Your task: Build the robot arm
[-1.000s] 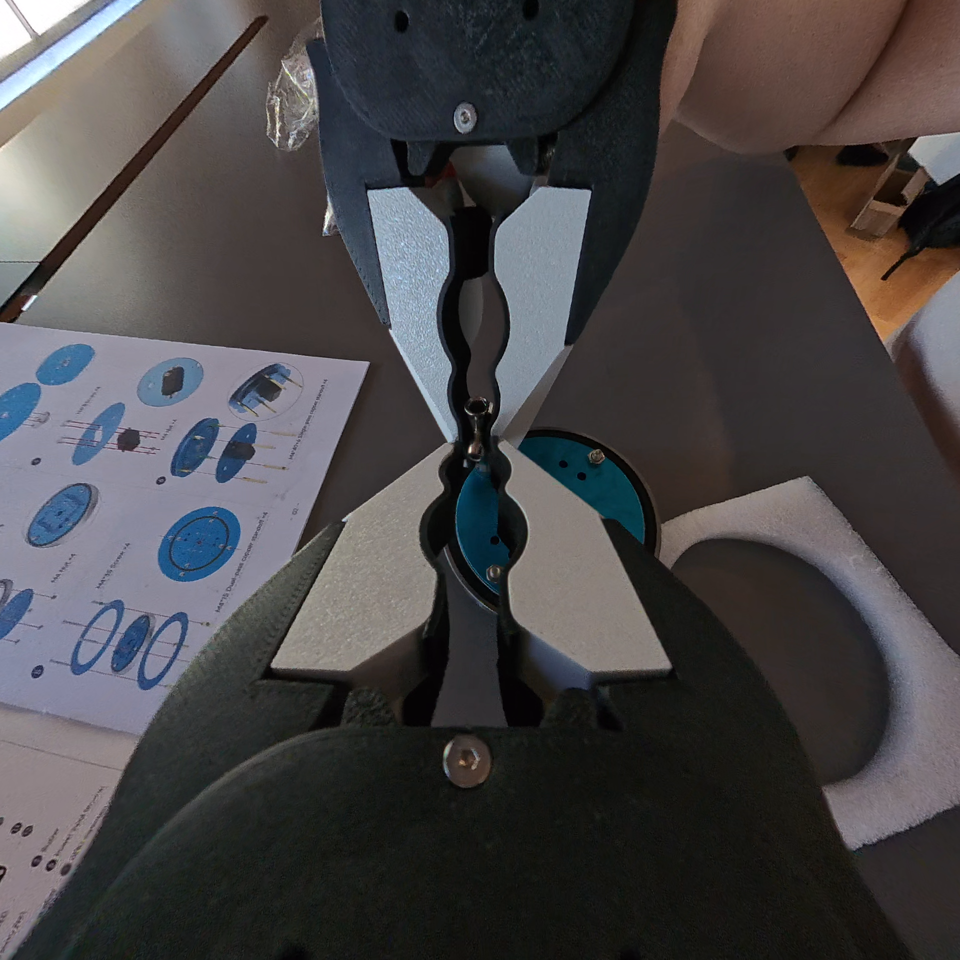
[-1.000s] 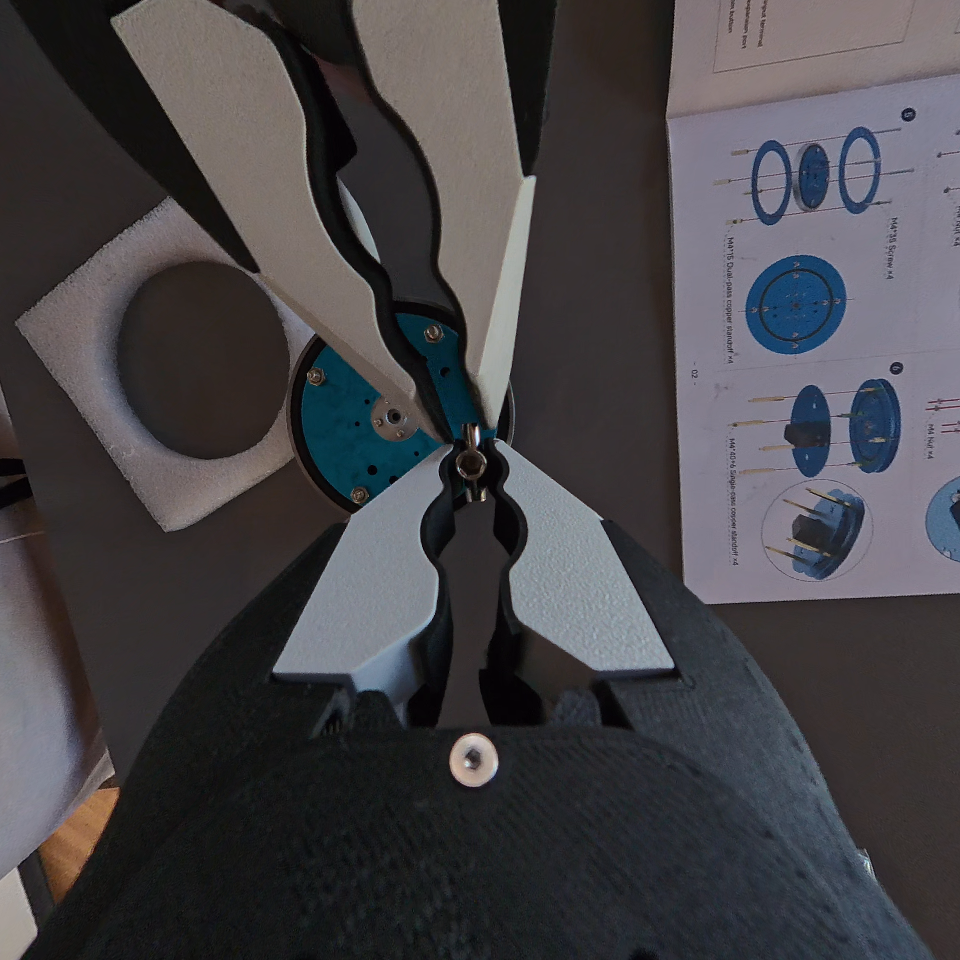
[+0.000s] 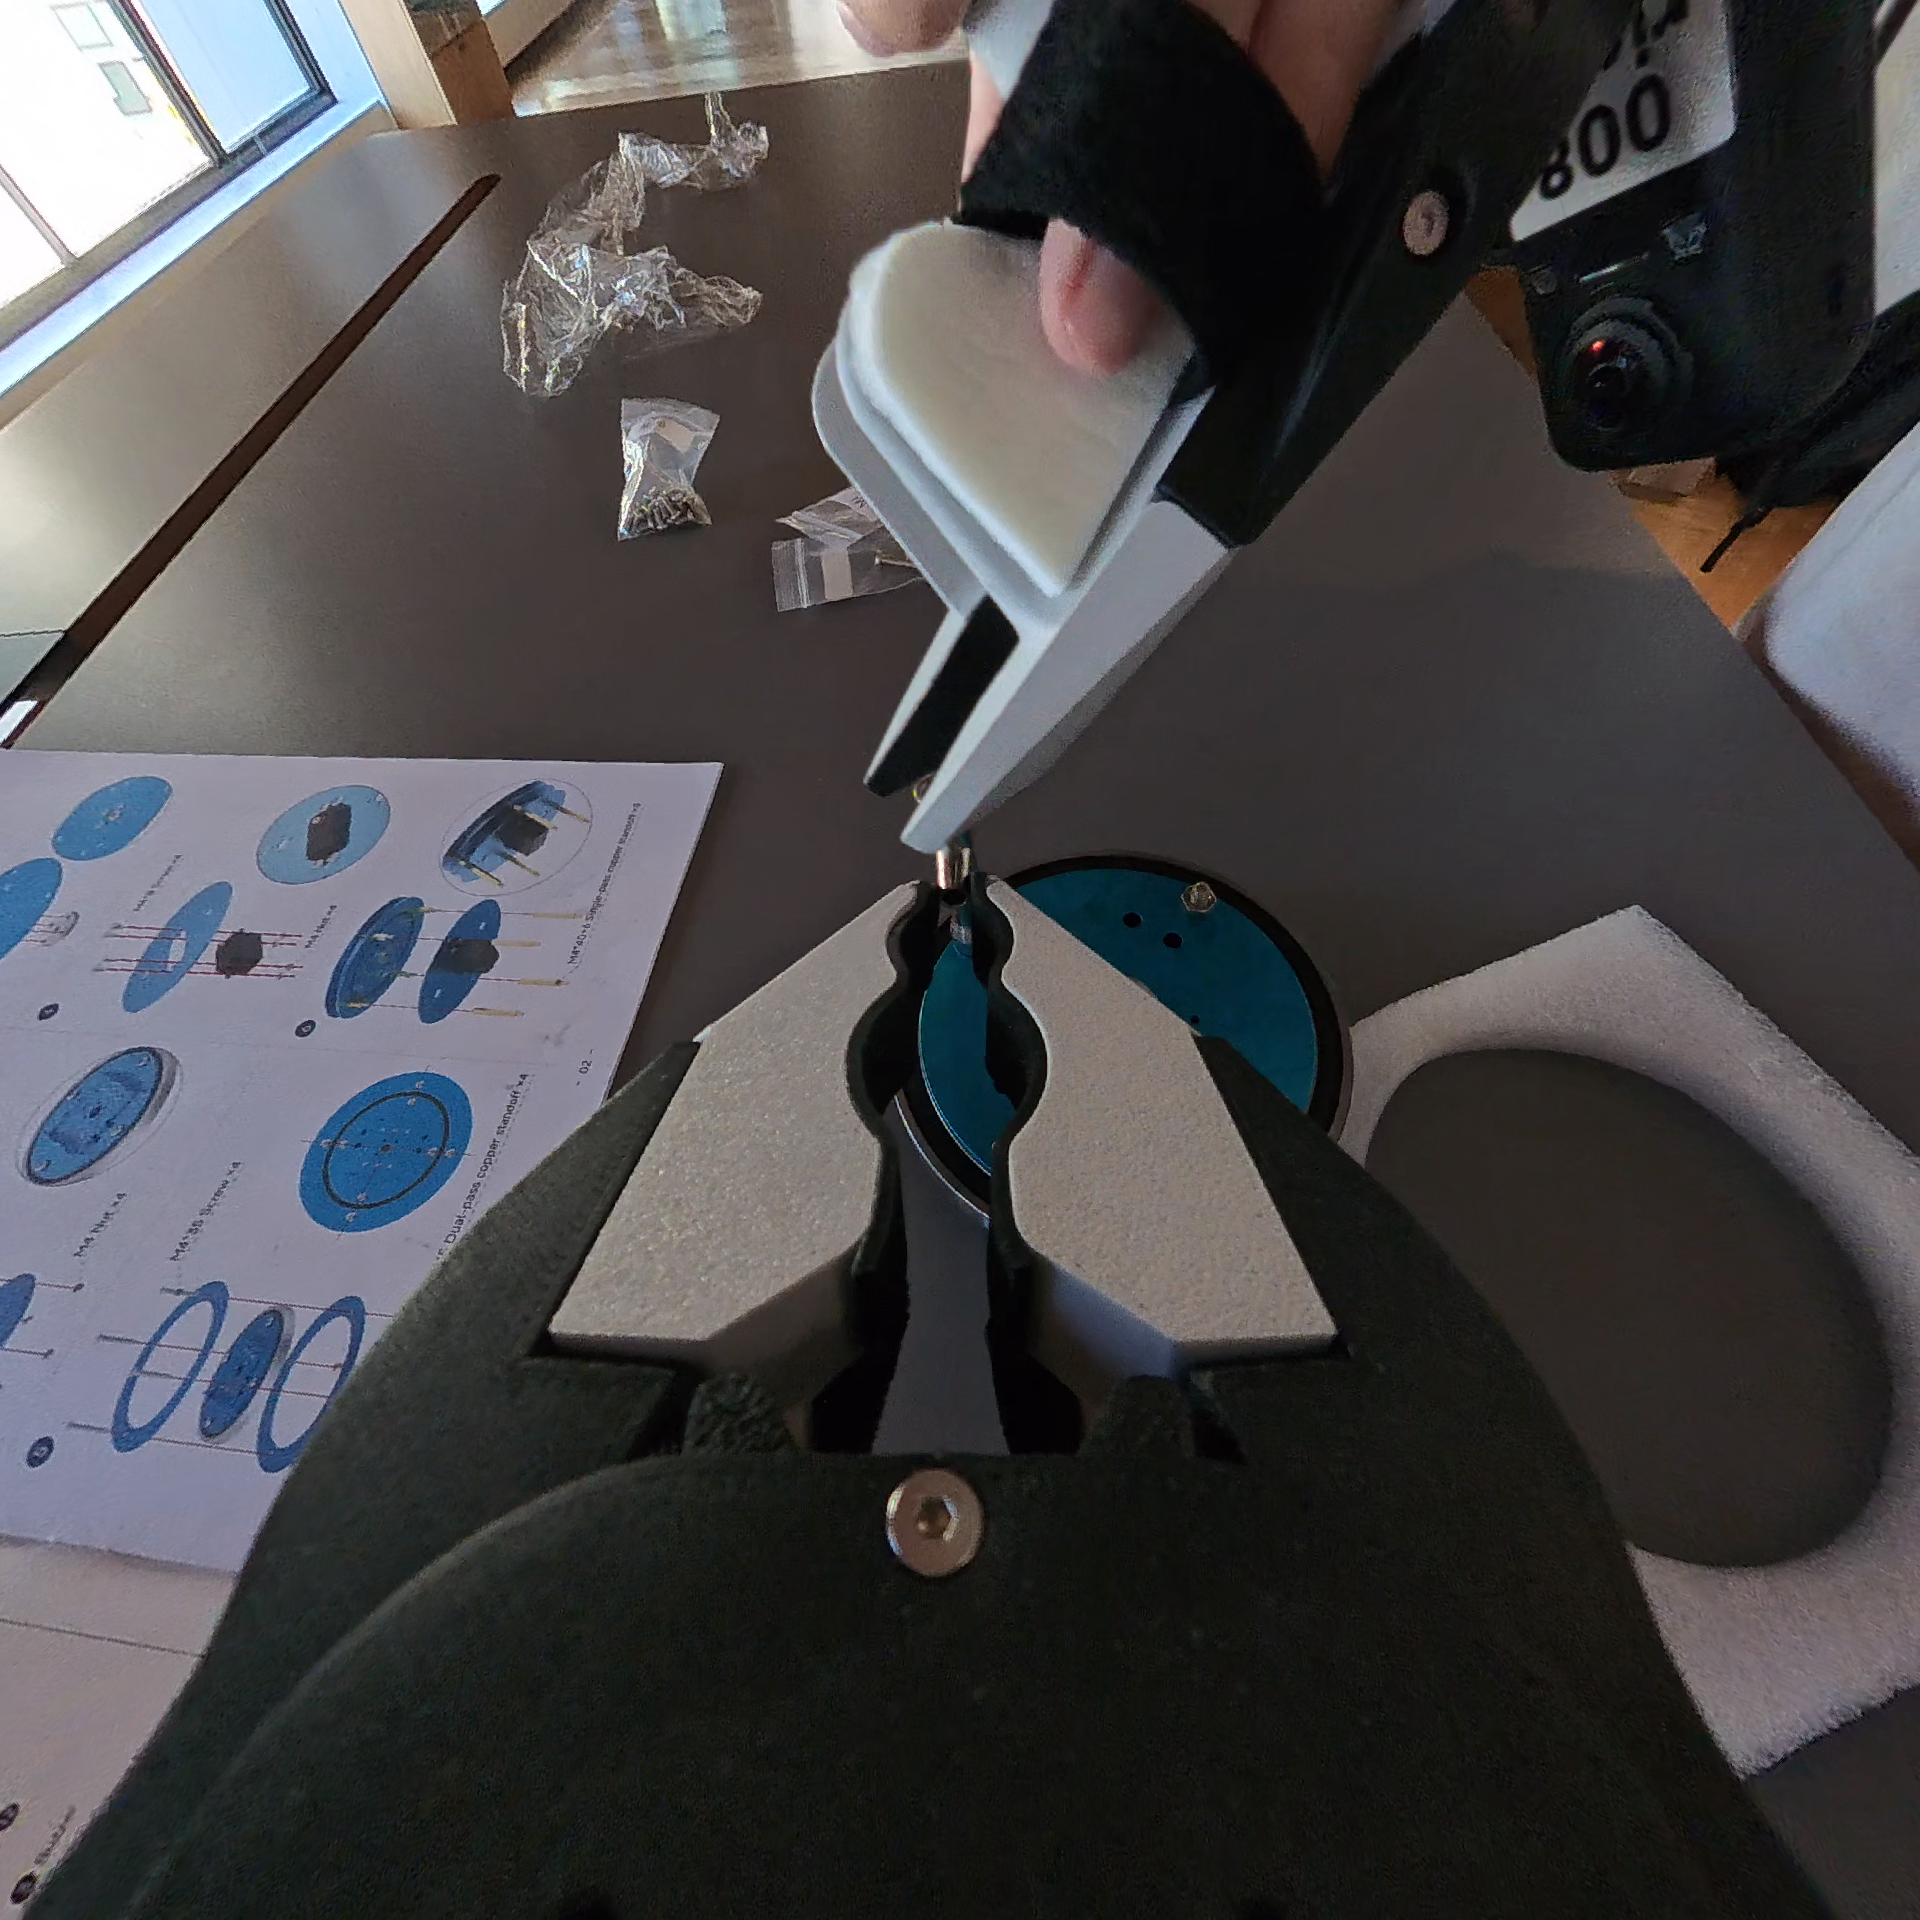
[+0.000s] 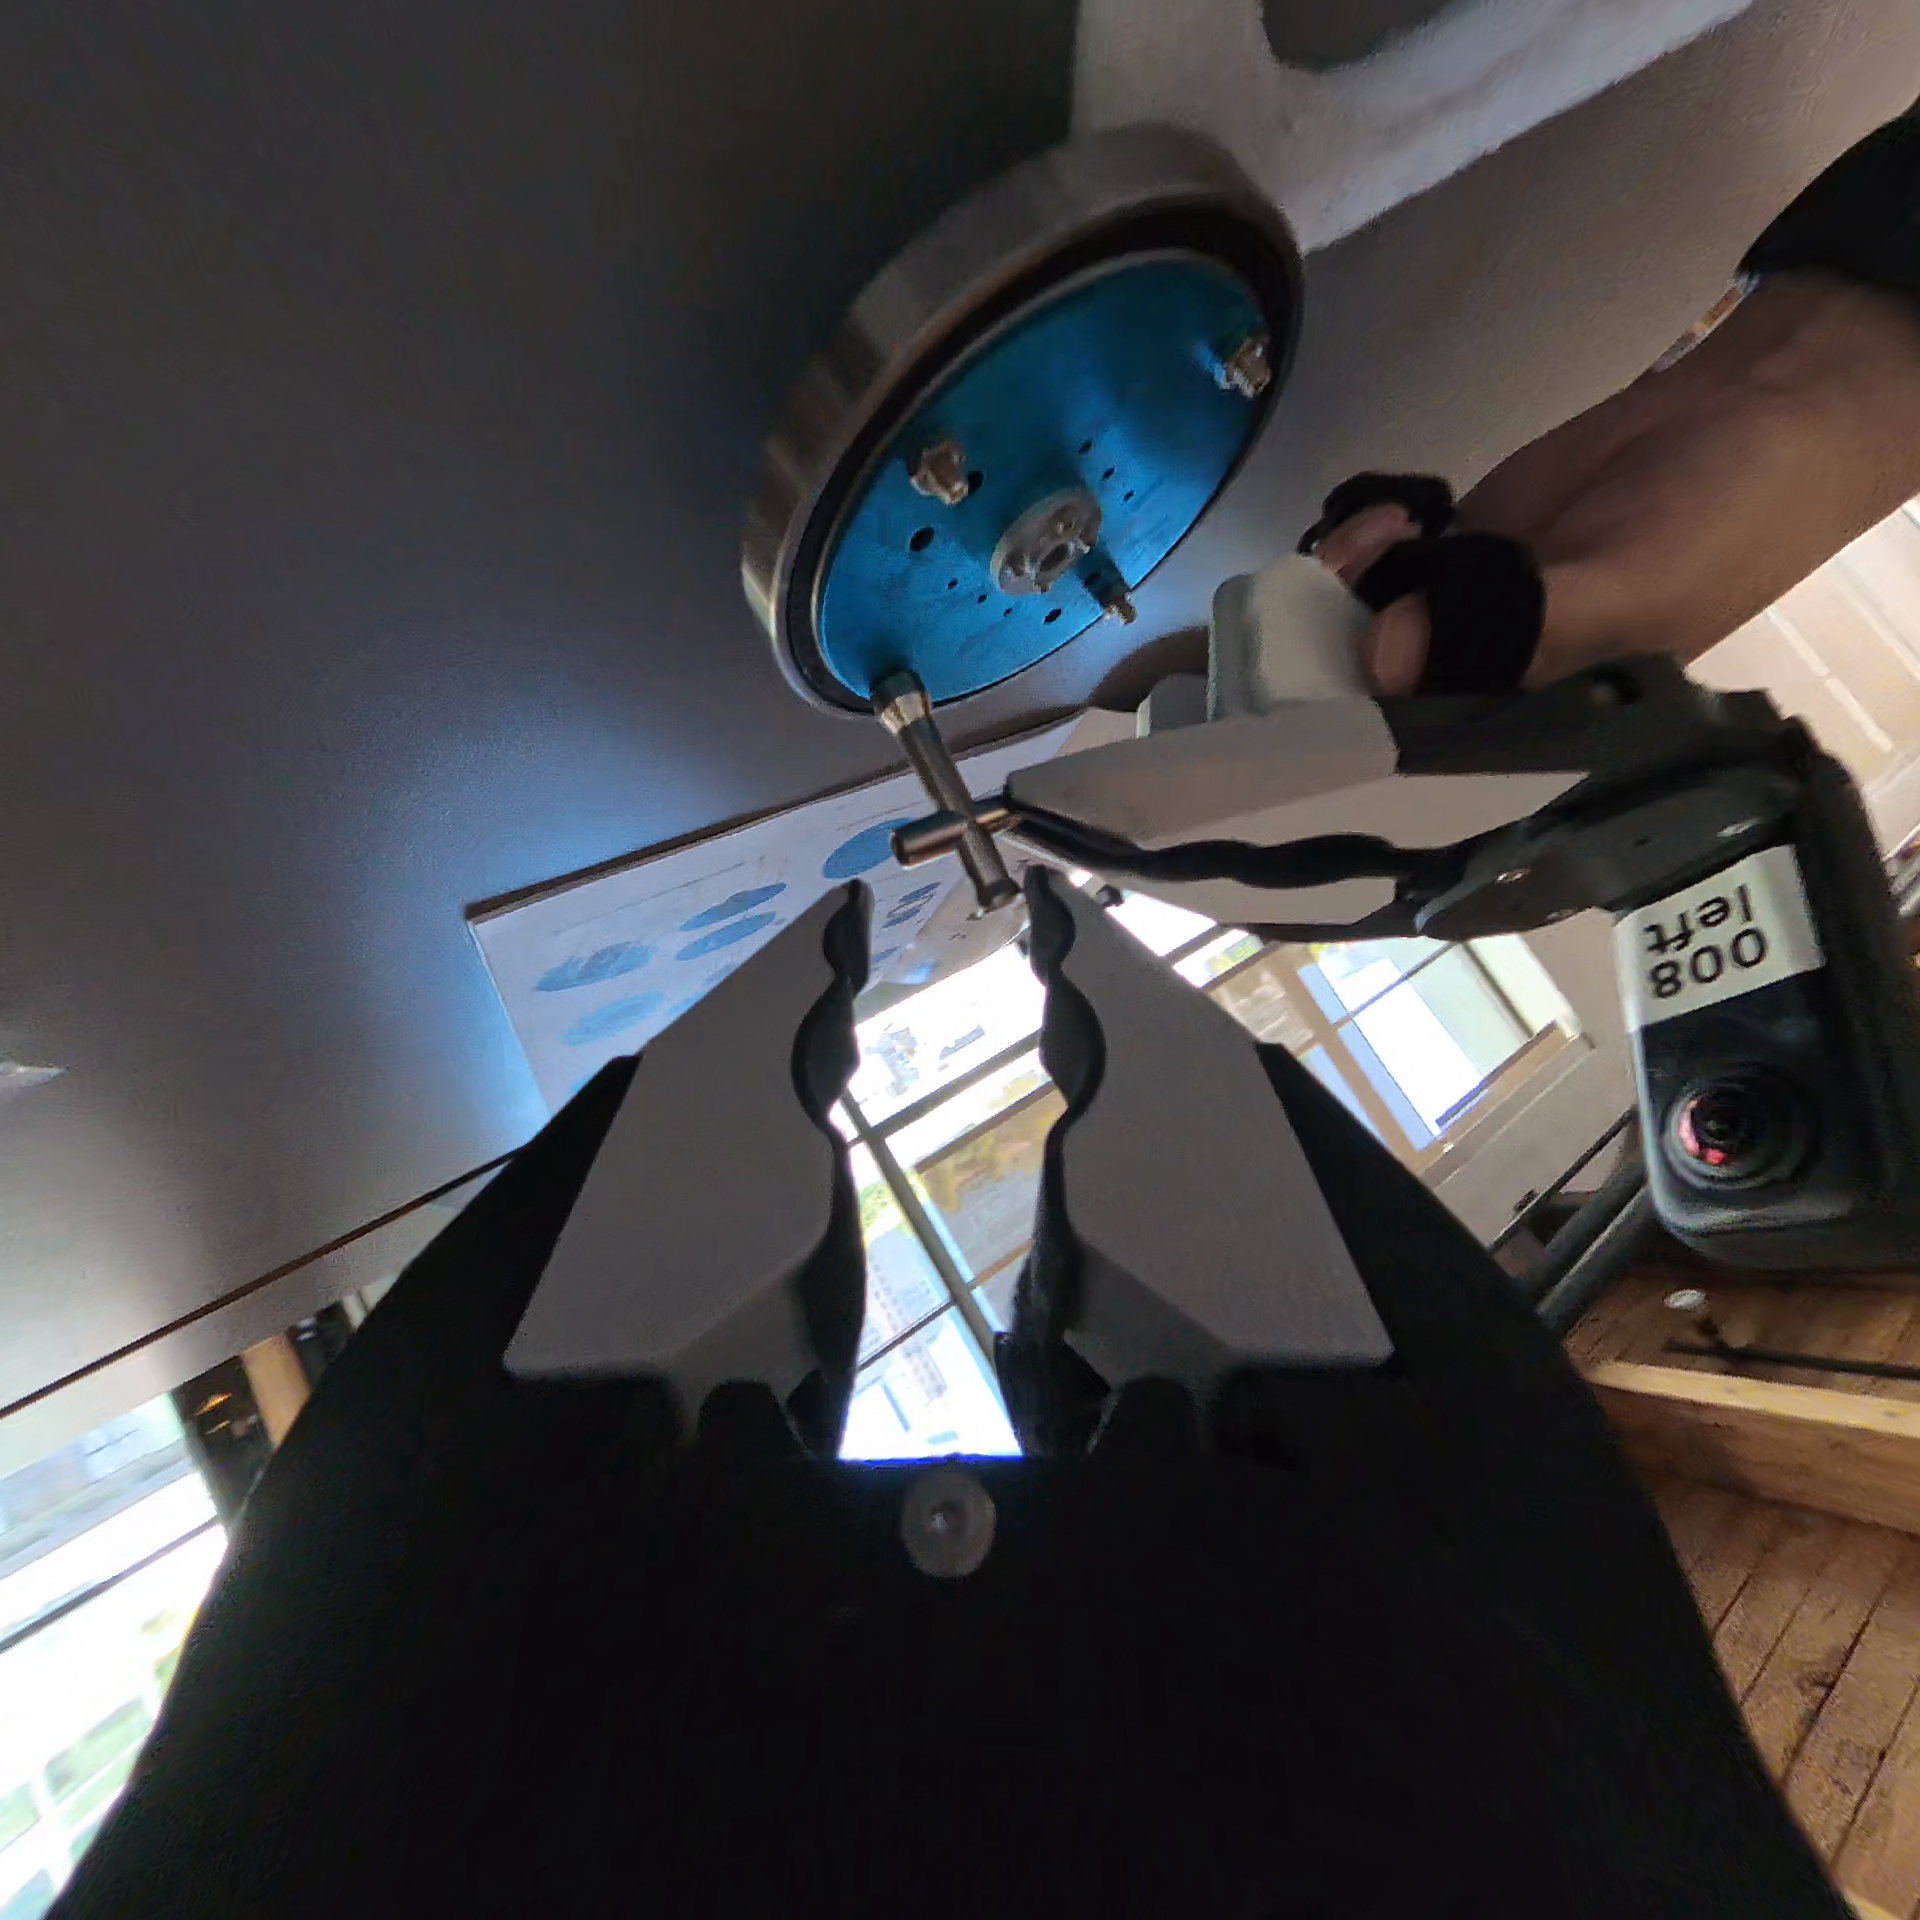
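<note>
A blue disc [image 3: 1164, 977] in a metal ring lies on the dark table [image 3: 416, 582]. It also shows in the right wrist view [image 4: 1039, 457] with nuts on it. A small metal cross wrench [image 4: 940, 790] stands on a fitting at the disc's rim and shows in the left wrist view too [image 3: 951, 868]. My left gripper [image 3: 954, 896] is shut on one side arm of the wrench, as the right wrist view [image 4: 1013, 818] shows from the side. My right gripper [image 4: 948, 891] is open, rolled over, its tips on either side of the wrench's top end; it reaches down from above [image 3: 909, 816].
An instruction sheet [image 3: 312, 1039] lies left of the disc. A white foam block [image 3: 1507, 987] with a round hole sits to its right. Crumpled plastic wrap [image 3: 623, 270] and small bags of screws [image 3: 665, 468] lie farther back. A person's hand [image 3: 1091, 301] holds the right gripper.
My right gripper has let go of the wrench, opened, and swung and rolled to a low, sideways angle. My left gripper still grips the wrench at the disc's rim.
</note>
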The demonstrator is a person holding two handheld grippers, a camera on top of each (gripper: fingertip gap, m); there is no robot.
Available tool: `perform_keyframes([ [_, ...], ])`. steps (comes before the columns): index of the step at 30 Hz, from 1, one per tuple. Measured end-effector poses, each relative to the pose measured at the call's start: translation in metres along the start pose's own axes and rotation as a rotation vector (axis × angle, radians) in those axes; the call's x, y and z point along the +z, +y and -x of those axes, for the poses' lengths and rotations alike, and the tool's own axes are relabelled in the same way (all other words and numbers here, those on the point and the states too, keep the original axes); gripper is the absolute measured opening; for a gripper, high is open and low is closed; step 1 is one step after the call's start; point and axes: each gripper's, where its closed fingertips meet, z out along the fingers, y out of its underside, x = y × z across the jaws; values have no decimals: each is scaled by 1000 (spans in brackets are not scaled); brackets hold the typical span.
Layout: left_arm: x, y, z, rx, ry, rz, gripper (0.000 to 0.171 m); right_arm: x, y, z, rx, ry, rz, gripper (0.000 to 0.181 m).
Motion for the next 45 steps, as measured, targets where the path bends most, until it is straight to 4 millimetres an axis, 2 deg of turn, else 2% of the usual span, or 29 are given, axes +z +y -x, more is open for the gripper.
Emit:
perform_keyframes([
  [2, 0, 0, -1, 1, 8, -5, 5, 0, -7, -2, -17, 13, -32, 29],
  [5, 0, 1, 0, 3, 13, -10, 5, 4, -6, -1, -103, 29, -29, 24],
  [12, 0, 5, -1, -5, 21, -7, 5, 6, -8, -3, -173, 52, -22, 22],
  [13, -1, 7, -1, -1, 18, 8, 7, 6, -8, -3, -171, 49, -19, 22],
  [15, -4, 9, 0, -10, 8, 36, 22, 6, -9, -4, -167, 46, -11, 22],
  [18, -10, 17, -2, -24, 16, 84, 24, 7, -9, -3, -168, 33, 18, 21],
  [22, -7, 32, -6, -53, 23, 148, 26, 10, -8, -1, -160, -9, 74, 19],
  [29, -7, 33, -5, -70, -9, 163, 24, 4, -21, 1, -191, -76, 138, 9],
  [35, -7, 33, -5, -64, -17, 147, 23, 11, -9, 8, -160, -160, 191, 7],
  [41, -7, 33, -5, -78, -21, 135, 23, 10, -16, 2, -142, -205, 154, 8],
  [45, -7, 33, -5, -88, -24, 123, 24, 11, -14, 3, -160, -211, 175, 8],
])
